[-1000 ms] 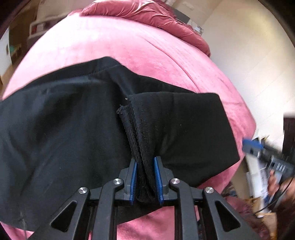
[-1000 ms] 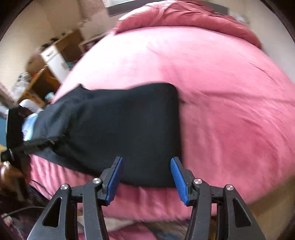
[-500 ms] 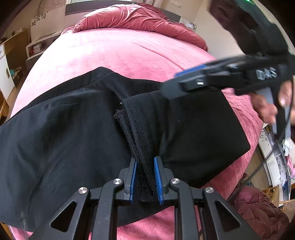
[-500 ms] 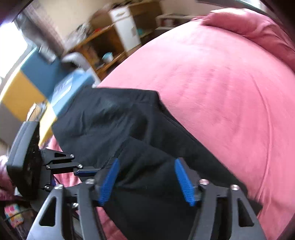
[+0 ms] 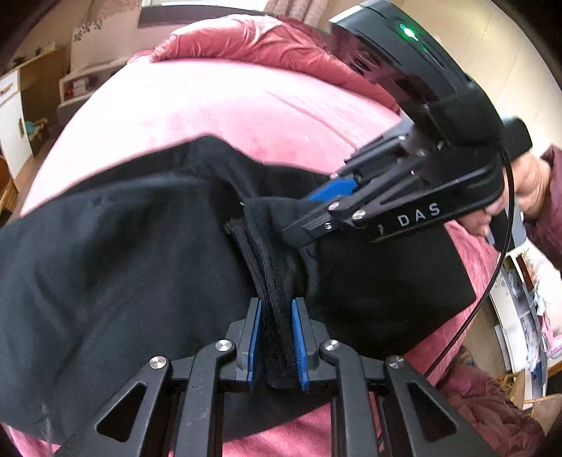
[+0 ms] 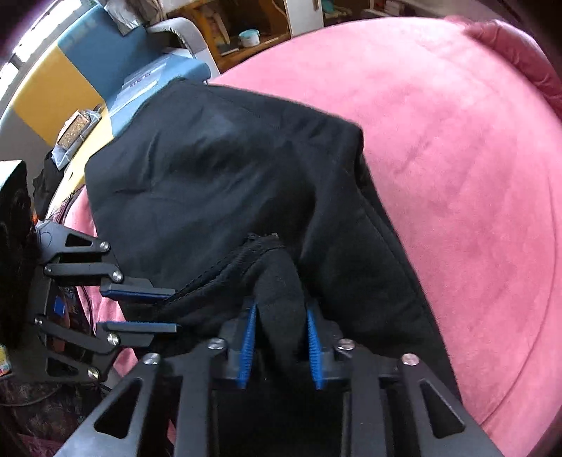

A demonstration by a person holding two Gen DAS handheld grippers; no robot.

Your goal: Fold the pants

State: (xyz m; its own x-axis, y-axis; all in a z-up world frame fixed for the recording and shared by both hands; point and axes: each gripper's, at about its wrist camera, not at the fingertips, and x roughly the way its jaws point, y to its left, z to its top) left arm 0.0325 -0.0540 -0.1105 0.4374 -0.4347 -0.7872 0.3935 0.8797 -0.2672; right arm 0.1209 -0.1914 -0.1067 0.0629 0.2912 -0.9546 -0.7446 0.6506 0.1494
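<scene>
the bed [image 5: 217, 105], covered in pink velvet, fills most of both views, with a bunched pink quilt [image 5: 253, 42] at the top of the left wrist frame. the black pants [image 5: 105, 267] lie across the bed, spreading over the left and middle of the left wrist frame and the upper middle of the right wrist frame, part of them hanging past the bed's edge. in the right wrist view a blue and yellow chair [image 6: 87, 59] sits in the upper left, with wooden shelves [image 6: 246, 21] along the top holding a small teal pot [image 6: 248, 37]. in the left wrist view a white cabinet [image 5: 10, 119] stands at the left edge and a hand [image 5: 527, 190] in a maroon sleeve at the right edge holds the right claw's handle, a black cable hanging below it.

the left claw [image 5: 277, 337] is clamped on the stitched waistband fold at lower centre. the right claw [image 6: 281, 348] has just been closing and now pinches a raised ridge of pants cloth just beside the left claw; seen from the left, its black body blocks the upper right of the bed.
</scene>
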